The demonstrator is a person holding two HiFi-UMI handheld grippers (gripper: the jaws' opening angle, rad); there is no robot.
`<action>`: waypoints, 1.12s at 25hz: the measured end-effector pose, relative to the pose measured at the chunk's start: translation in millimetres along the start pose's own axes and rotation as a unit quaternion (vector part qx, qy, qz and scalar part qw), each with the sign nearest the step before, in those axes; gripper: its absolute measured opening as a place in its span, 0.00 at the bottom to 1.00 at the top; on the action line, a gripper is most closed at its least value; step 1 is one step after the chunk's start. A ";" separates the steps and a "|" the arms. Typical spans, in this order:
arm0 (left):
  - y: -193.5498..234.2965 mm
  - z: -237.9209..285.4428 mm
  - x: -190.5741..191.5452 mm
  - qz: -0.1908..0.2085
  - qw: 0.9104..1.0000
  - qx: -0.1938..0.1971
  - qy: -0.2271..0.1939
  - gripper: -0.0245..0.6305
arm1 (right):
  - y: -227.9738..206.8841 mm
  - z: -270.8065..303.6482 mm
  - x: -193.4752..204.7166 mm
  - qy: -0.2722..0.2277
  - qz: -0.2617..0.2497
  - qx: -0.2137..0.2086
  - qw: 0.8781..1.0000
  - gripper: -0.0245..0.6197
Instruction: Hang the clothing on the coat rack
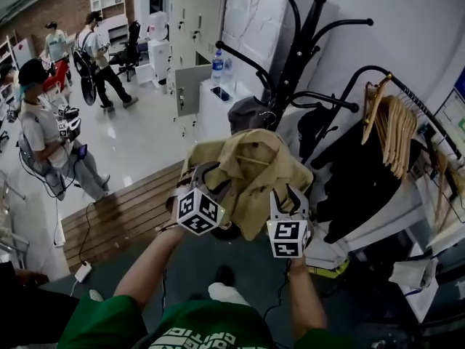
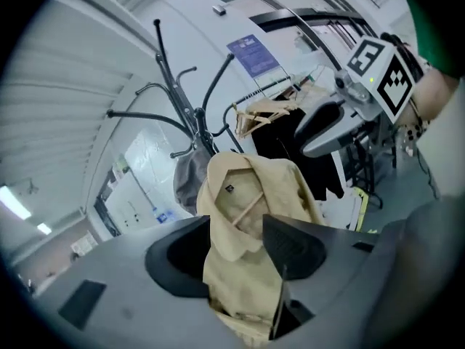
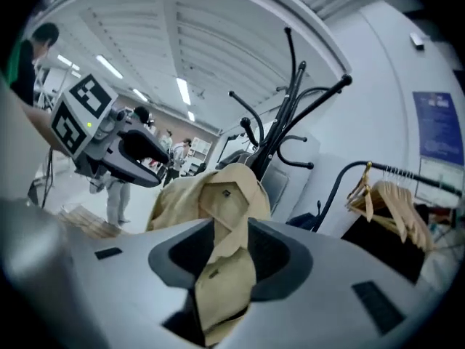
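A tan shirt on a wooden hanger hangs in front of the black coat rack, close to one of its lower hooks. What bears the hanger is hidden. My left gripper is at the shirt's left side and my right gripper at its right side. In the left gripper view the jaws of the left gripper stand wide, with the shirt loose between them. In the right gripper view the shirt's front edge runs down between the parted jaws of the right gripper.
A grey garment hangs on the rack behind the shirt. A black rail at the right carries wooden hangers and dark clothes. White cabinets with a bottle stand behind. Other people work at the left.
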State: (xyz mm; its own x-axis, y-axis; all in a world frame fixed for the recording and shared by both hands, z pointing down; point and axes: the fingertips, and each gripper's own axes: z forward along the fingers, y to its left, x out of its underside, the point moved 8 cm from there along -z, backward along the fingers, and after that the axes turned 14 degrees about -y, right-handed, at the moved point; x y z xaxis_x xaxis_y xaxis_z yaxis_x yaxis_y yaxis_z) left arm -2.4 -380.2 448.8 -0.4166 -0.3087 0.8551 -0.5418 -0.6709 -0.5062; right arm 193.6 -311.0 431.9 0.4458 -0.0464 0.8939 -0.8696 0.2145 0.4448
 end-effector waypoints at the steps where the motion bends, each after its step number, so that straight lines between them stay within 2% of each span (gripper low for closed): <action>1: -7.6 -16.0 1.2 -0.024 1.000 -0.003 -0.006 0.37 | 6.2 -14.3 1.0 0.000 0.026 -0.003 1.000 0.23; 3: -23.7 -48.2 4.1 -0.070 0.997 -0.008 -0.016 0.28 | 19.3 -43.6 4.6 0.003 0.068 -0.006 0.998 0.14; 5: -39.0 -77.4 6.6 -0.109 0.994 -0.010 -0.027 0.13 | 32.7 -72.5 8.8 0.006 0.097 -0.007 0.995 0.08; 8: -57.7 -111.6 5.7 -0.165 0.985 -0.002 -0.043 0.05 | 50.8 -111.5 13.5 0.013 0.124 -0.014 0.992 0.05; 11: -75.1 -133.9 1.7 -0.216 0.975 0.012 -0.060 0.04 | 66.2 -143.7 17.2 0.022 0.139 -0.020 0.990 0.05; 15: -99.5 -152.3 -2.6 -0.262 0.962 0.018 -0.079 0.04 | 77.3 -173.3 16.1 0.019 0.147 -0.034 0.988 0.05; 17: -108.2 -157.7 -8.0 -0.274 0.958 0.014 -0.090 0.04 | 77.5 -183.4 12.6 0.007 0.149 -0.047 0.988 0.05; 23: -128.1 -157.1 -33.1 -0.279 0.953 -0.009 -0.115 0.04 | 61.4 -204.8 8.5 -0.033 0.151 -0.097 0.983 0.05; 28: -153.5 -147.7 -55.5 -0.284 0.950 -0.030 -0.125 0.04 | 37.6 -227.2 23.1 -0.038 0.160 -0.126 0.978 0.05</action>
State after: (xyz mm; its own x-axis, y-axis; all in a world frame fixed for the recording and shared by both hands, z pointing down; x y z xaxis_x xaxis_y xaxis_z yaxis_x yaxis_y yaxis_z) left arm -4.0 -160.5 462.5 0.1377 -0.0637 0.9884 -0.6720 -0.7392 0.0460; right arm 219.4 -82.4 456.8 0.1329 -0.0076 0.9911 -0.8776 0.4638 0.1212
